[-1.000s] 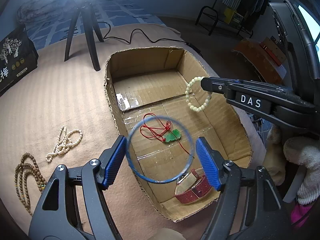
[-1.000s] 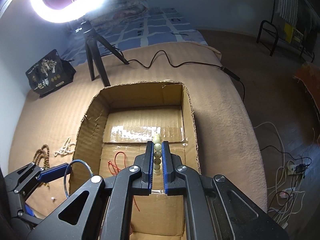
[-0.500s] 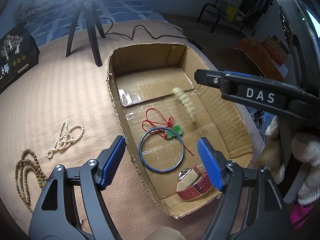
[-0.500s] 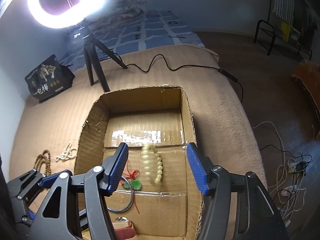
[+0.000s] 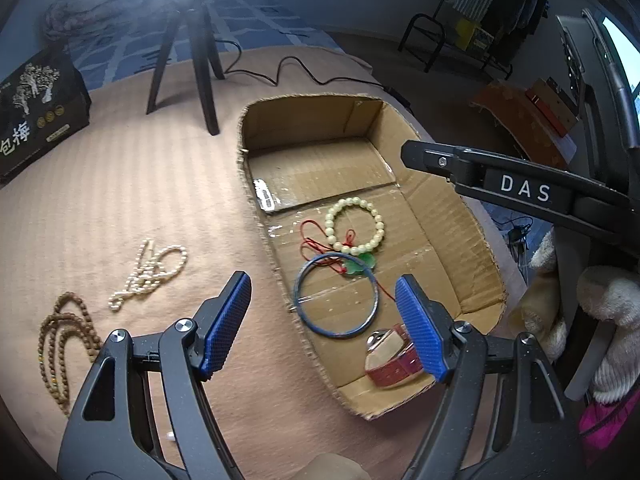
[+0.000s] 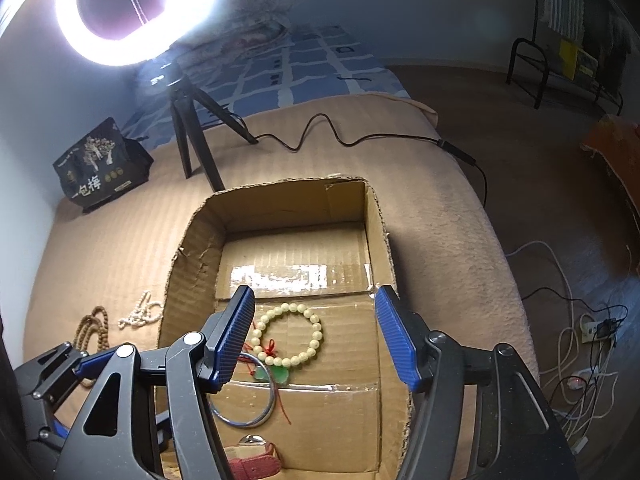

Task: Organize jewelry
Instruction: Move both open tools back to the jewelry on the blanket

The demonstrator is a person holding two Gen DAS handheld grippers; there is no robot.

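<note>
An open cardboard box [image 5: 320,168] [image 6: 296,248] lies on a beige blanket. On its floor are a pale green bead bracelet [image 5: 330,220] [image 6: 318,330], a blue bangle [image 5: 336,335] [image 6: 240,424], a green pendant on red cord [image 5: 360,266] [image 6: 280,376] and a red watch [image 5: 394,362] [image 6: 252,462]. My left gripper [image 5: 322,322] hangs open and empty over the box's near left wall. Above the bracelet, my right gripper [image 6: 314,340] is open and holds nothing. A white pearl necklace [image 5: 148,276] and a brown bead necklace [image 5: 64,344] lie on the blanket left of the box.
A ring light's black tripod [image 5: 200,60] stands behind the box, its cable [image 5: 280,76] trailing right. At the far left stands a black printed bag [image 5: 36,120]. A plush toy [image 5: 600,312] sits beside the box on the right.
The right gripper opened and the green bead bracelet fell onto the box floor. The blue bangle left the left gripper's fingers and now lies in the box.
</note>
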